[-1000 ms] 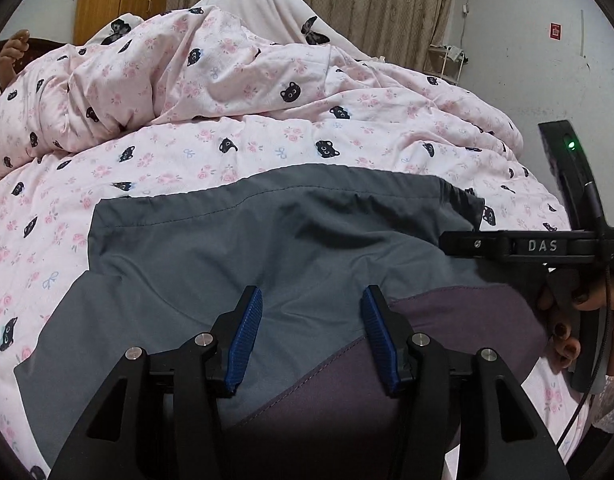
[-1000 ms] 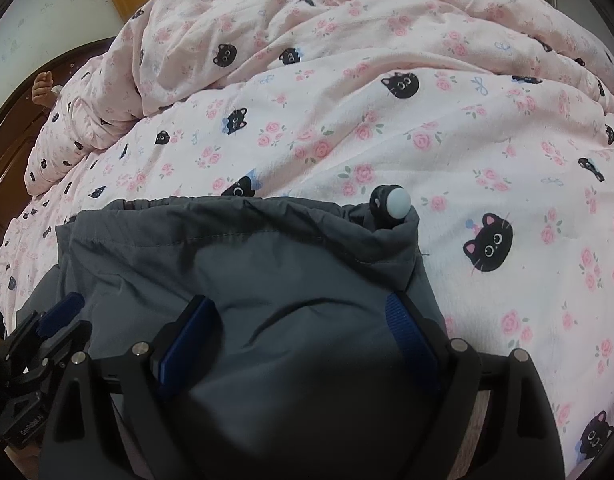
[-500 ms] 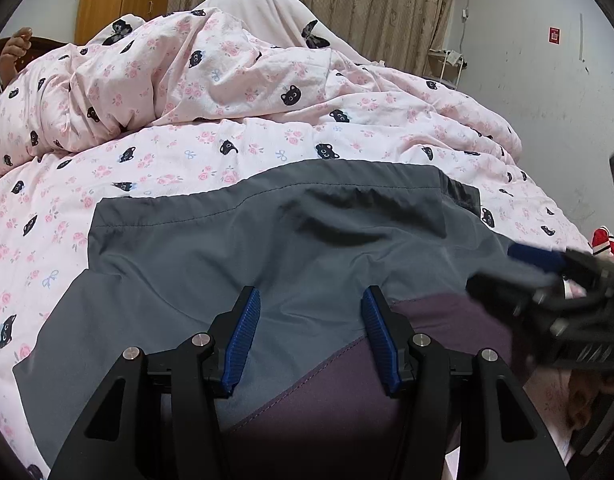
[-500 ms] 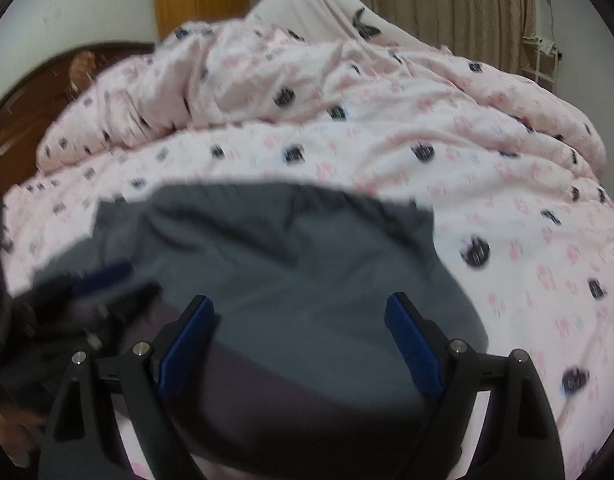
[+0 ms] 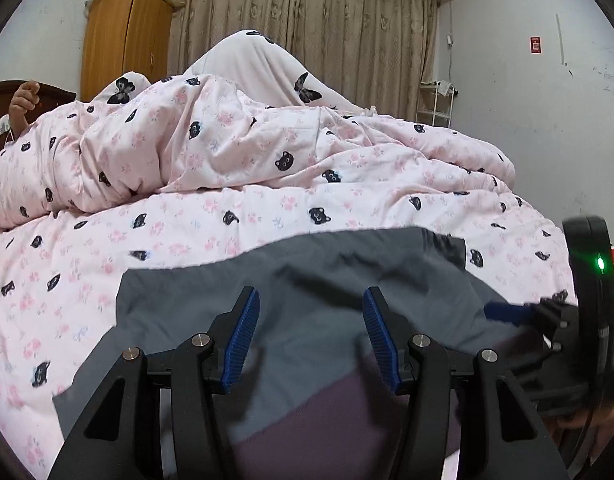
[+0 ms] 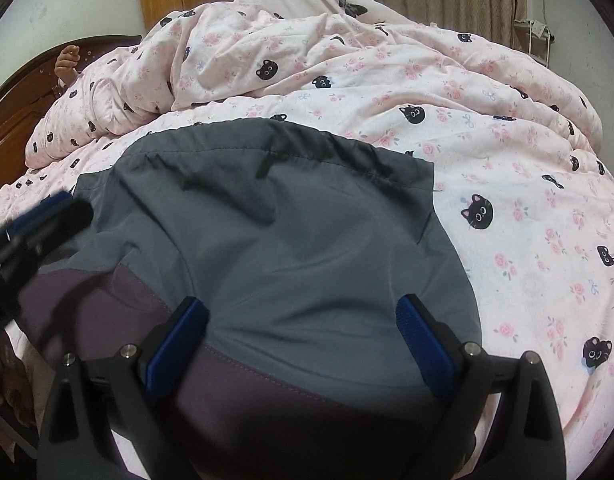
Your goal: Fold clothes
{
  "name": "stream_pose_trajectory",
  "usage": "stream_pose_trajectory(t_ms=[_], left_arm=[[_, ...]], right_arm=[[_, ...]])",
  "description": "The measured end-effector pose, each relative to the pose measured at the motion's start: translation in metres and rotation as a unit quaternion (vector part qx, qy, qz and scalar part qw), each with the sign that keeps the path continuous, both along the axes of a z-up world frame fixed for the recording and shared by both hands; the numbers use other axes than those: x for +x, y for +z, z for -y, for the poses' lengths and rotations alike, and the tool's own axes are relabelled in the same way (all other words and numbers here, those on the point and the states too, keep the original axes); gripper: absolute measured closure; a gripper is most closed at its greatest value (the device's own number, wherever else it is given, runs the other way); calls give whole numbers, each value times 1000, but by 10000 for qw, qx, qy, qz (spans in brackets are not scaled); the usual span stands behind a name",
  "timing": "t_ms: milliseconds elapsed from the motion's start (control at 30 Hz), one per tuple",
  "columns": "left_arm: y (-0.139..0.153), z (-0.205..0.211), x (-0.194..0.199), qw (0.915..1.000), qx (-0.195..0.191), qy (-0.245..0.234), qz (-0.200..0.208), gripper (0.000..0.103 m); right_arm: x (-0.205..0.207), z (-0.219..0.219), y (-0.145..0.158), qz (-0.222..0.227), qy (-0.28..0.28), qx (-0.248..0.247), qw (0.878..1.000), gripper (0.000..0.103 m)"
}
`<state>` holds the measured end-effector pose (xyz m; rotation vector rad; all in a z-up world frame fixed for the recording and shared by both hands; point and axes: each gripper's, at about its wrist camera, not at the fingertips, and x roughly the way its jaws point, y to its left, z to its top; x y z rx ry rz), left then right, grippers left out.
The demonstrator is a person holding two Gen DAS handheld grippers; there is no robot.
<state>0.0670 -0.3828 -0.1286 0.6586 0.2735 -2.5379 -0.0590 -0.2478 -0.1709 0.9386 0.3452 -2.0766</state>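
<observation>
A grey garment (image 6: 291,232) with a purple-brown panel along its near edge lies spread on the bed, on top of a pink quilt (image 6: 507,128) printed with black cat faces and small roses. Its stitched hem runs across the far side, a little rumpled, and the grey cloth shows soft creases through the middle. The purple-brown panel sits nearest both cameras, at the near edge of the bed.

The left tongs (image 5: 311,336) hang over the near part of the garment, their blue-ribbed fingers (image 5: 243,332) standing partly apart with nothing between them; the cloth lies below and is not pinched. The right tongs (image 6: 303,336) are spread wide over the seam where grey meets purple-brown, and their jaws have just been opening further; no cloth is caught between their pads. In the left wrist view the right tongs appear at the right edge, a green light glowing on the housing, just beside the garment's right side. In the right wrist view the left tongs show blurred at the left edge, over the garment's left side.

Farther back the quilt bunches into a high heap. A wooden wardrobe (image 5: 123,36) and brown curtains (image 5: 307,20) stand behind it, and a hand (image 5: 23,100) shows at the far left by the dark headboard.
</observation>
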Motion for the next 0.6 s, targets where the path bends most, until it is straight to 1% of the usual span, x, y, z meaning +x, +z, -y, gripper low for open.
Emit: stream_pose_trajectory(t_ms=[67, 200, 233, 367, 400, 567, 600], left_arm=[[-2, 5, -10, 9999, 90, 32, 119, 54], [-26, 16, -34, 9961, 281, 201, 808, 54], [-30, 17, -36, 9954, 314, 226, 875, 54], [-37, 17, -34, 9953, 402, 234, 853, 54], [-38, 18, -34, 9951, 439, 227, 857, 54], [-38, 20, -34, 9950, 489, 205, 843, 54], [-38, 20, -33, 9950, 497, 201, 840, 54]], right_arm=[[1, 0, 0, -2, 0, 1, 10000, 5], [1, 0, -1, 11, 8, -14, 10000, 5], [1, 0, -1, 14, 8, -8, 10000, 5], [0, -5, 7, 66, 12, -132, 9999, 5], [-2, -12, 11, 146, -80, -251, 9995, 5], [-14, -50, 34, 582, -592, -892, 9925, 5], [-17, -65, 34, 904, -797, -1106, 9865, 5]])
